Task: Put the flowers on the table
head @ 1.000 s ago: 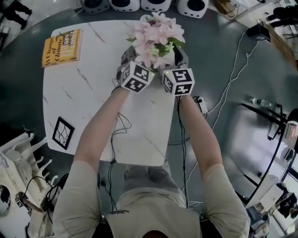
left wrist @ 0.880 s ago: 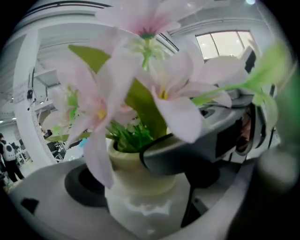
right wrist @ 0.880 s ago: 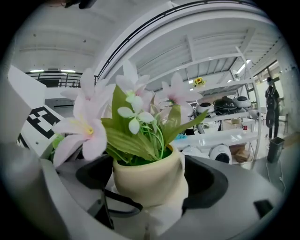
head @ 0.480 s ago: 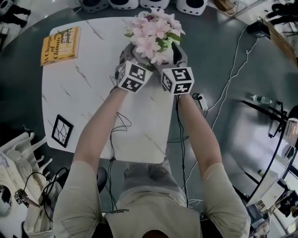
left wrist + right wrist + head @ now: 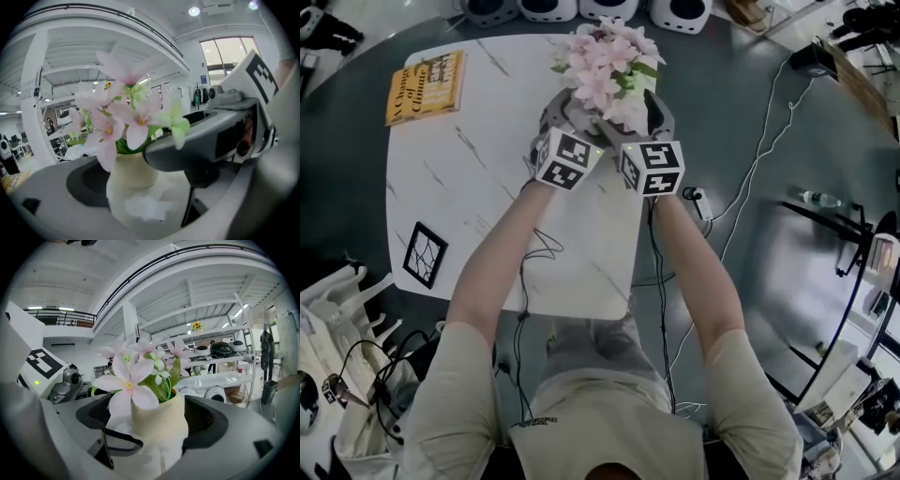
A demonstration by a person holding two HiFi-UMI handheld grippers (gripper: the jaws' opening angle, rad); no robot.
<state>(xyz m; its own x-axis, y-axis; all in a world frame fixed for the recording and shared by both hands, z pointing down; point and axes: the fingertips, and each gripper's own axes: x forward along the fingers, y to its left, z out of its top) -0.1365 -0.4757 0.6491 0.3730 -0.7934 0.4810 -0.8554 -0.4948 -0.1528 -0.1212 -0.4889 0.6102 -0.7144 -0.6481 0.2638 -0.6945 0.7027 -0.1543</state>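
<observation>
Over marble table (image 5: 487, 187), pink flowers (image 5: 605, 64), cream vase (image 5: 157, 420) clamped by left gripper (image 5: 138, 194), right gripper (image 5: 157, 432) jaws

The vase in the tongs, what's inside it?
Pink flowers and green leaves rise from the mouth of the cream vase. Its wall hides the lower stems and any water.

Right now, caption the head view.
The left gripper and right gripper clasp a cream vase of pink flowers over the white marbled table.

My head camera steeply down on the white marbled table (image 5: 441, 187), both tong cameras close along my jaws, sharing the pink-flowered cream vase (image 5: 602, 67).
</observation>
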